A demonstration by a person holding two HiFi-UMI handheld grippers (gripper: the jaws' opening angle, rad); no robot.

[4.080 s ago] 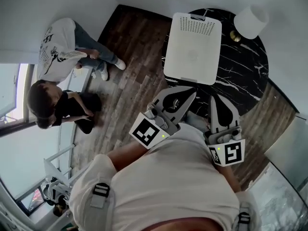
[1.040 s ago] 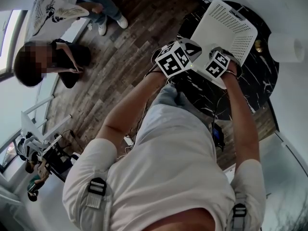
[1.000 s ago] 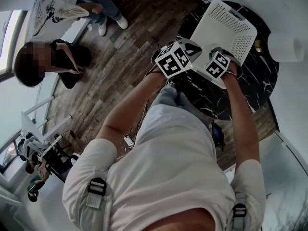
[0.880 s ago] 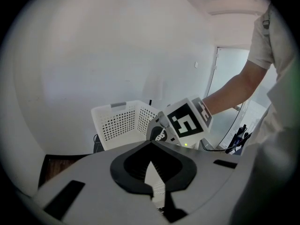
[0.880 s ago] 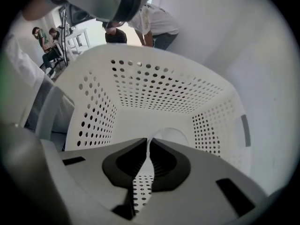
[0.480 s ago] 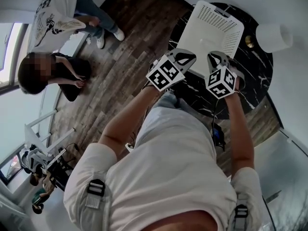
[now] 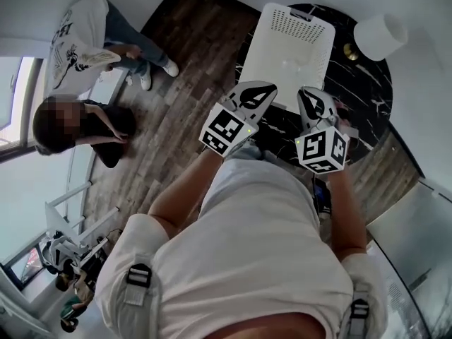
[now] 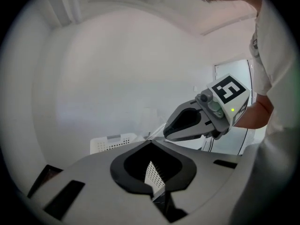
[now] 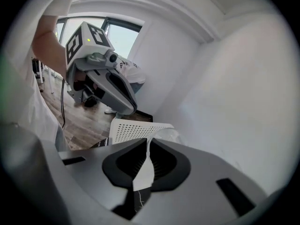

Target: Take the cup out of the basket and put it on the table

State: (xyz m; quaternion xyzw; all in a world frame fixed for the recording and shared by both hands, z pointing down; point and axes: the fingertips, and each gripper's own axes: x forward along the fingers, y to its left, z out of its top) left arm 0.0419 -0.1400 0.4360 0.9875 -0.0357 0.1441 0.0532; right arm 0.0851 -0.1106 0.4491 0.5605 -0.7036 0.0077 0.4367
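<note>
Head view: the left hand-held gripper (image 7: 267,88) and right hand-held gripper (image 7: 306,92) have pulled back from the basket (image 7: 282,27) at twelve o'clock. Left gripper view: jaws pressed together, empty. Right gripper view: likewise; the cup (image 9: 169,134) remains in the basket, unlifted.

Pulled back: left gripper (image 7: 269,88) and right gripper (image 7: 305,93) were over the white perforated plastic basket (image 7: 295,46); now only their tips overlap its near edge.
</note>
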